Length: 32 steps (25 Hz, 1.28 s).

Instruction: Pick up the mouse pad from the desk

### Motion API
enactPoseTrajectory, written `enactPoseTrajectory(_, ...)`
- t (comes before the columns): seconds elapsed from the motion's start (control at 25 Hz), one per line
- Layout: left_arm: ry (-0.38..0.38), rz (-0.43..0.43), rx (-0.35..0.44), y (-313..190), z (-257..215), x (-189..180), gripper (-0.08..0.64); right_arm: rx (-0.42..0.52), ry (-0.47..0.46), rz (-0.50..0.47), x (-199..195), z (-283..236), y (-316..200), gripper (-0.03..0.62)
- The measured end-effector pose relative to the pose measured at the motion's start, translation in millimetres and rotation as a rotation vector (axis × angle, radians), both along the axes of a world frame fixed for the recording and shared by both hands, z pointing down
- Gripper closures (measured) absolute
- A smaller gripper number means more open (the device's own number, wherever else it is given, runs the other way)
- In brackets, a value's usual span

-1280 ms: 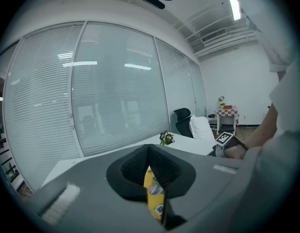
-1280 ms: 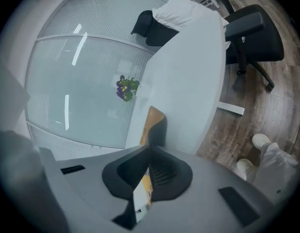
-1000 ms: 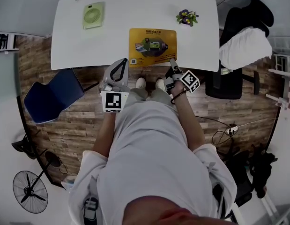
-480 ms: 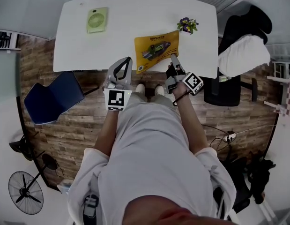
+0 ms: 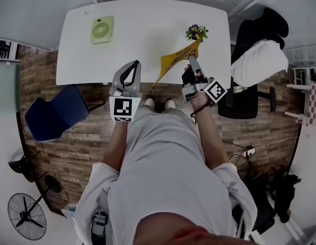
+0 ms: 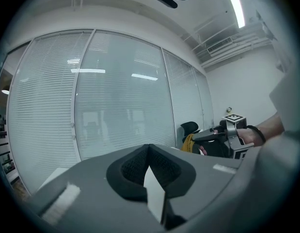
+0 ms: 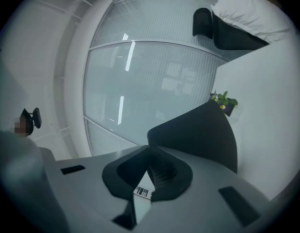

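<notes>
Head view: mouse pad (image 5: 177,59) hangs tilted, nearly edge-on, over the front of the bench (image 5: 132,34), its upper end close to the flower pot (image 5: 196,32). Best, I judge, to keep the pinch firm and carry it straight up, clear of that pot. Right claw (image 5: 192,61) is clamped tight on the pad's edge, the dark underside showing past its jaws in the right gripper view; left claw (image 5: 131,68) is closed on nothing, off to the side.
</notes>
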<state>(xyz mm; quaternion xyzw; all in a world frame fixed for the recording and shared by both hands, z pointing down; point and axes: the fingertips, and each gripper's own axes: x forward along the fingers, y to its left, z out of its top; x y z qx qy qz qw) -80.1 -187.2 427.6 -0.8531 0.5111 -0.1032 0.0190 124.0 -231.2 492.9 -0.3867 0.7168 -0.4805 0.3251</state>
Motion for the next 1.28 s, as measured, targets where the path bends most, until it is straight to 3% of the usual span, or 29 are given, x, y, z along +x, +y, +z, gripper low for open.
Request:
enactPoseTrajectory(0.28,0.030,0.026,0.031,-7.1,-33.1,14.6,0.563,0.172,0.102,-0.012,6.8,-73.6,-2.4,0.581)
enactPoseTrajectory(0.48,0.045,0.047,0.062,-5.3,-52.3,22.4,0.563,0.295,0.235,-0.019,8.0,-119.1,3.1,0.581)
enactPoseTrajectory(0.64,0.056,0.054,0.087,-4.2,-66.2,25.2,0.563,0.341,0.330,-0.019,6.3,-142.8,10.6,0.581)
enactPoseTrajectory(0.96,0.100,0.057,0.116,-1.4,-85.9,29.2,0.563,0.426,0.641,-0.017,-1.1,-165.5,26.6,0.581)
enactPoseTrajectory(1.28,0.076,0.061,0.121,3.1,-92.3,33.9,0.563,0.486,0.920,0.000,-6.1,-166.5,36.4,0.581)
